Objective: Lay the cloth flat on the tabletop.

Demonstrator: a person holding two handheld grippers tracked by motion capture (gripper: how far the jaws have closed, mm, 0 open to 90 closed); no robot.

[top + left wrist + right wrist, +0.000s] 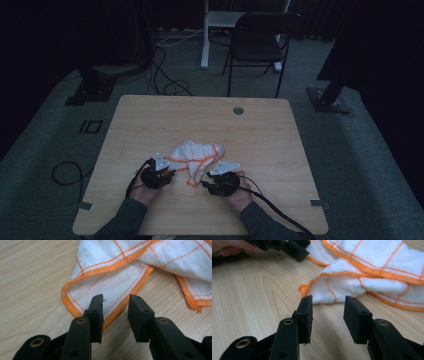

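A white cloth (196, 156) with orange hem and orange grid lines lies crumpled on the wooden table (150, 115), a little toward the near side. My left gripper (171, 172) sits at the cloth's left corner. In the left gripper view the jaws (115, 300) stand apart over that corner of the cloth (112, 285), the orange hem running between them, pads not pressing. My right gripper (204, 184) is at the cloth's near tip. Its jaws (328, 301) are open on bare wood, just short of a folded corner of the cloth (367, 272).
A round cable hole (238, 110) lies at the table's far side. Beyond the table stand a black folding chair (262, 40) and a white stand leg (204, 35), with cables on the grey floor. The left gripper (292, 247) and its hand appear at the top left of the right gripper view.
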